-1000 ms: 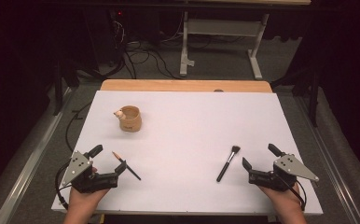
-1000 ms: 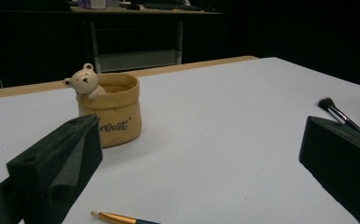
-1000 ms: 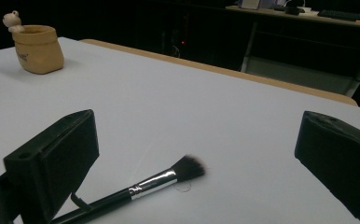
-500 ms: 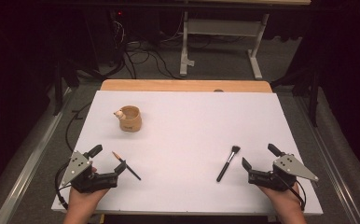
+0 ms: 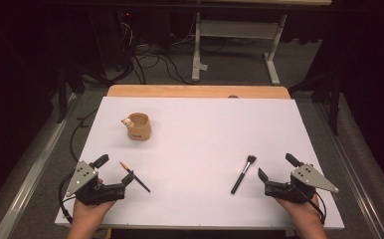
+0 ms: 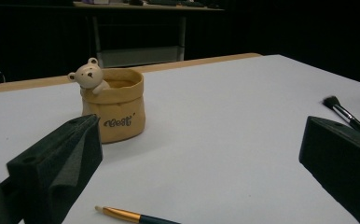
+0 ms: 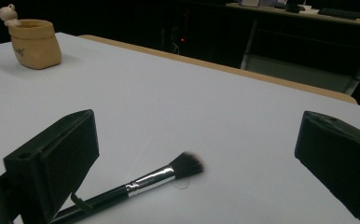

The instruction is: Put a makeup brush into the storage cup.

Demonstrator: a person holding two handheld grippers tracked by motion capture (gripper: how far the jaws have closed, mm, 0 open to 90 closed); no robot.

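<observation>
A tan sack-shaped pot (image 5: 139, 126) with a small bear on its rim stands upright at the table's far left (image 6: 113, 109) (image 7: 34, 43). A thin pencil-like brush (image 5: 135, 177) with a gold ferrule lies near the front left (image 6: 131, 216). A black makeup brush (image 5: 243, 174) lies at the front right (image 7: 141, 183) (image 6: 347, 115). My left gripper (image 5: 114, 169) rests open just left of the thin brush, holding nothing. My right gripper (image 5: 276, 167) rests open just right of the makeup brush, also holding nothing.
The white table top (image 5: 205, 134) has a wooden strip (image 5: 195, 91) along its far edge. Beyond it stand a metal desk frame (image 5: 235, 37) and loose cables (image 5: 150, 59) on the floor. Dark surroundings lie on both sides.
</observation>
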